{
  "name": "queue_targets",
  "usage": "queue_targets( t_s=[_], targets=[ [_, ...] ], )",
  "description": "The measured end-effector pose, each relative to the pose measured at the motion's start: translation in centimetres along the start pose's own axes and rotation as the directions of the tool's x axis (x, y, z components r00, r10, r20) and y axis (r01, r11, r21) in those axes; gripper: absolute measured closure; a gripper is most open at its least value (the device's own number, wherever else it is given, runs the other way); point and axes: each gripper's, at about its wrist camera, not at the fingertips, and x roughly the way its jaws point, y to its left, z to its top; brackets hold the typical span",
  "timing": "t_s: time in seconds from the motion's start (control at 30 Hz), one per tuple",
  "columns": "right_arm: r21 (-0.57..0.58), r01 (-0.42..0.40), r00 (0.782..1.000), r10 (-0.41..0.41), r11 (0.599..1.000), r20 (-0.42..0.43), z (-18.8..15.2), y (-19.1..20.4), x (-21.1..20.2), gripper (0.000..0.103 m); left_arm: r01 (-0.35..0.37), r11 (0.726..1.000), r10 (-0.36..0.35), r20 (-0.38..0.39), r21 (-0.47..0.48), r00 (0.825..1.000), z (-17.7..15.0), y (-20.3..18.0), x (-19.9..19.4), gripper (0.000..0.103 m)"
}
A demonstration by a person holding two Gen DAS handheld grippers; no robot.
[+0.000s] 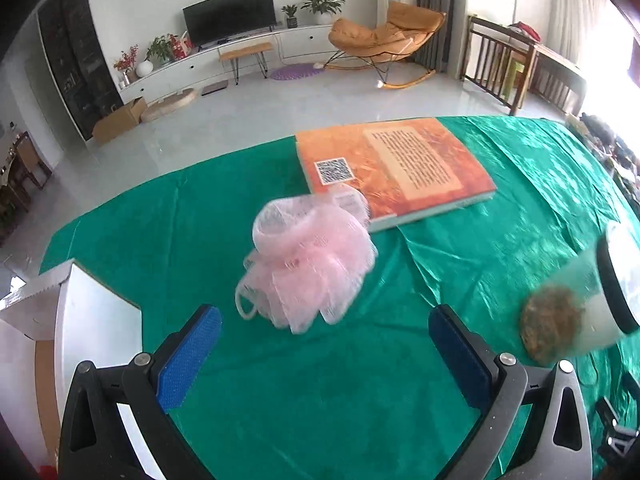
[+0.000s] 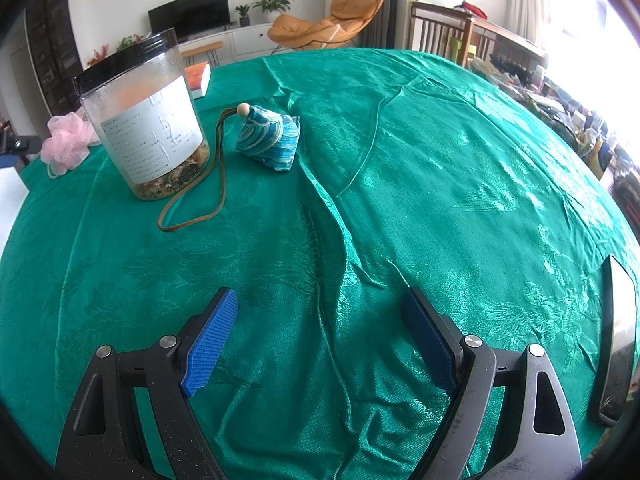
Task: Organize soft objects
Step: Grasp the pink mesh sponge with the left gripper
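A pink mesh bath pouf [image 1: 308, 258] lies on the green tablecloth [image 1: 280, 392], just ahead of my left gripper [image 1: 325, 316], which is open with nothing between its blue pads. The pouf [image 2: 66, 144] shows again at the far left of the right wrist view. A blue striped fabric pouch [image 2: 270, 140] with a wooden bead and a brown cord [image 2: 218, 184] sits mid-table, well ahead and left of my right gripper [image 2: 320, 306]. That gripper is open and hovers over bare cloth [image 2: 400, 184].
An orange book [image 1: 396, 168] lies behind the pouf. A clear plastic jar [image 2: 146, 116] with a black lid stands left of the pouch. A white box [image 1: 84, 320] sits at the table's left edge. A phone [image 2: 618, 340] lies at the right edge.
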Motion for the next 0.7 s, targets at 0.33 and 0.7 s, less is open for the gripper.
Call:
queue_targets(
  t_s=[0.33,0.7],
  targets=[
    [0.001,0.000,1.000,0.000,1.000,0.000,0.0,0.0,0.0,0.016,-0.052,0.995,0.045,-0.080,-0.088,0.996,1.7,1.4,7.0,0.048],
    [0.001,0.000,1.000,0.000,1.000,0.000,0.0,0.0,0.0,0.016,0.108,0.992,-0.112,-0.070,-0.063,0.991,-6.2,-1.2,-6.2,0.060]
  ],
)
